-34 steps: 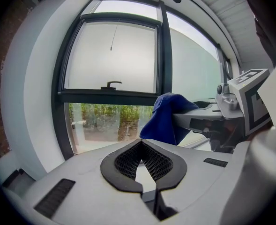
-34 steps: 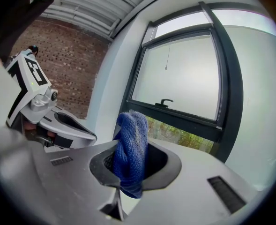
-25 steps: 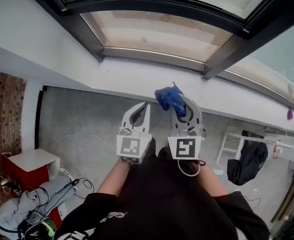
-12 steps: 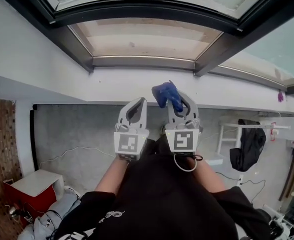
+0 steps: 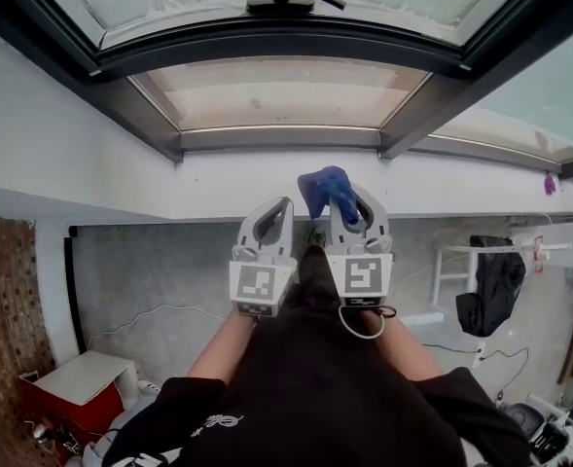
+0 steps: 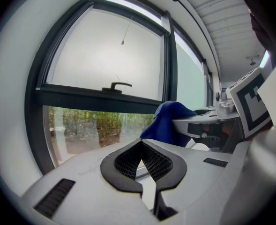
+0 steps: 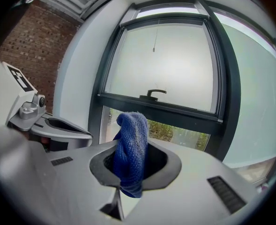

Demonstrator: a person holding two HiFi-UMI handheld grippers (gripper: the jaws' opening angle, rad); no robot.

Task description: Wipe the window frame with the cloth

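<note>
Right gripper view: blue cloth (image 7: 130,146) bunched, pinched in right tool (image 7: 134,165), tuft poking up past tips. We judge this the approach step: cloth not yet on window frame (image 7: 175,110), dark bar ahead, apart. Next move, we reckon: reach forward, press cloth to bar, drag along. Left tool (image 6: 140,144) closed, empty, just beside.
</note>
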